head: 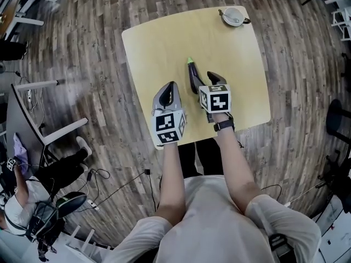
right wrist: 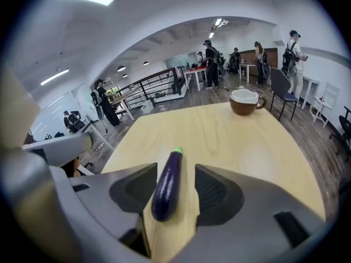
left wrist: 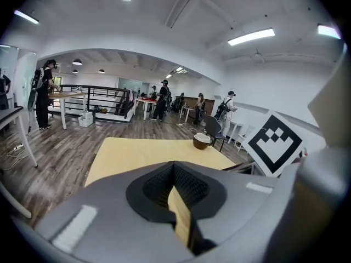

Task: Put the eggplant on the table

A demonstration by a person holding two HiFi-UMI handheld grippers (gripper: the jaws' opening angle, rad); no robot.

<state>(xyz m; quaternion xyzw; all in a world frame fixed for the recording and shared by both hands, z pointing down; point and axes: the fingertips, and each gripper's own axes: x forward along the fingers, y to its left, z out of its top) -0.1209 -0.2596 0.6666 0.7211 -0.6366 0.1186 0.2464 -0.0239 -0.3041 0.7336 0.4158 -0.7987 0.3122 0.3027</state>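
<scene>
A dark purple eggplant [head: 193, 74] with a green stem end lies on the light wooden table [head: 159, 43], stem pointing away from me. My right gripper [head: 202, 80] stands over it, open, one jaw on each side. In the right gripper view the eggplant [right wrist: 167, 182] sits close against the left jaw, with a strip of bare table between it and the right jaw of this gripper [right wrist: 176, 171]. My left gripper [head: 169, 87] hovers to the left of the eggplant near the table's front edge, shut and empty. Its tips [left wrist: 174, 166] meet in the left gripper view.
A brown cup [head: 233, 16] with a white inside stands at the table's far right corner, also seen as the cup [right wrist: 244, 101] far ahead. Wooden floor surrounds the table. A chair [head: 33, 130] and a seated person [head: 22, 201] are at the left.
</scene>
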